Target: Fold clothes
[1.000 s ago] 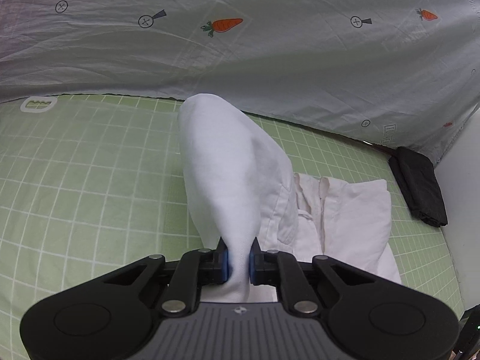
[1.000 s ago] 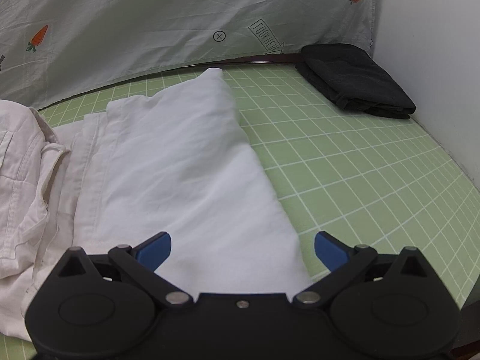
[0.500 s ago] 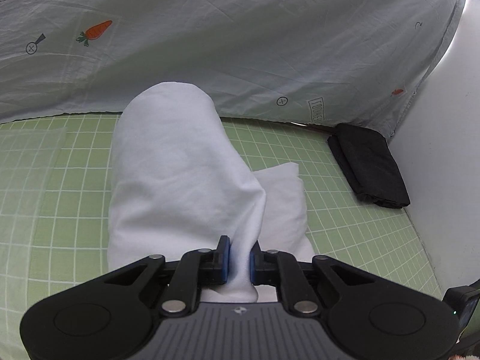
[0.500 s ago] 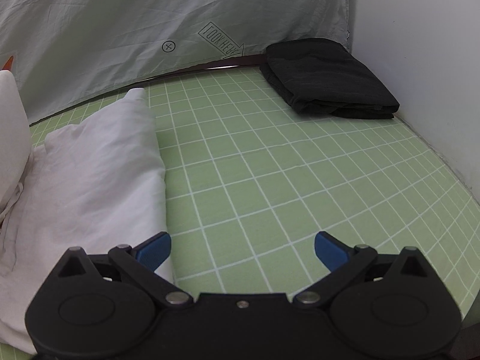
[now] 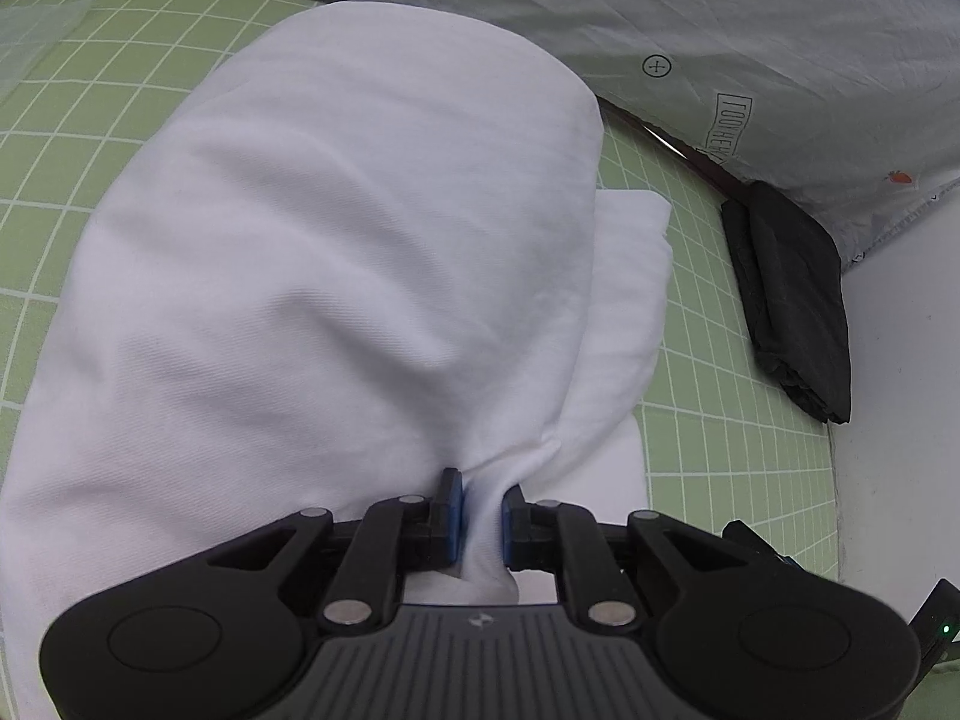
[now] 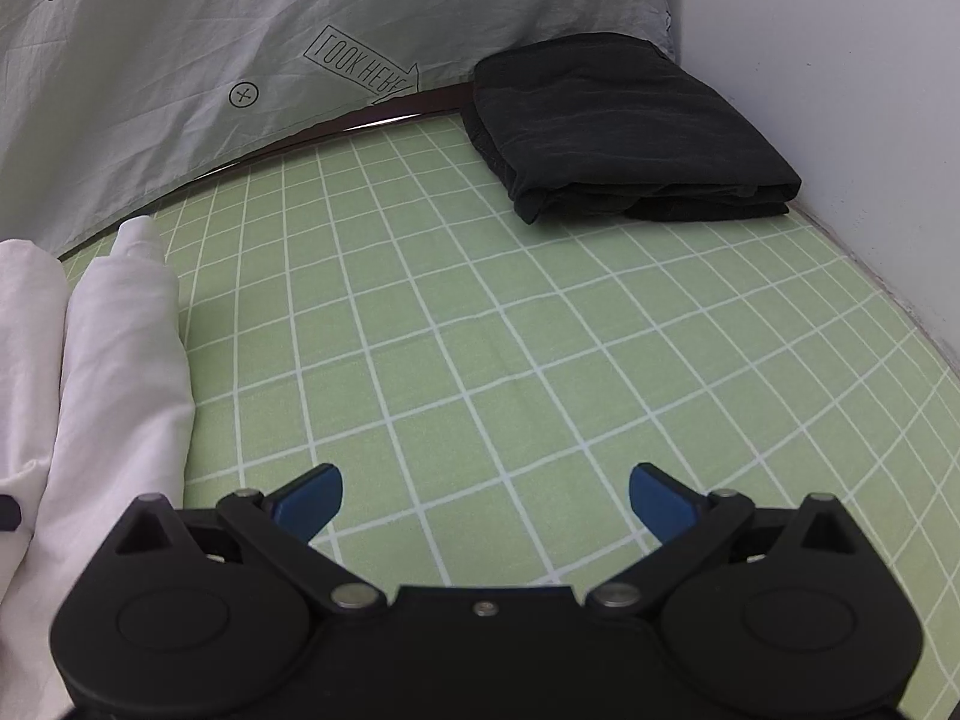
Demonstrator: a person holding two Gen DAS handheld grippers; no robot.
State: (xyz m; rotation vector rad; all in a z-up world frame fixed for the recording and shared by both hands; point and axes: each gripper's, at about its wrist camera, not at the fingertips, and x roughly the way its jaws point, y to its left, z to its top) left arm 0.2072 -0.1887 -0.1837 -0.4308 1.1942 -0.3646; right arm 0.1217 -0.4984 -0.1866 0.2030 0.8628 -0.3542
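My left gripper (image 5: 483, 519) is shut on a bunched edge of the white garment (image 5: 336, 276). The lifted fold arches over the rest of the garment, whose lower layer (image 5: 630, 276) lies on the green grid mat (image 5: 708, 444). In the right wrist view the same white garment (image 6: 114, 360) lies at the left edge. My right gripper (image 6: 485, 495) is open and empty above bare mat (image 6: 480, 324), to the right of the garment.
A folded black garment (image 6: 618, 132) lies at the back right corner; it also shows in the left wrist view (image 5: 792, 300). A grey printed sheet (image 6: 240, 48) hangs along the back. A white wall (image 6: 840, 90) bounds the right side.
My left gripper has carried the white fold to the right, over the rest of the garment, and lower. My right gripper has swung right, off the garment, and stays open.
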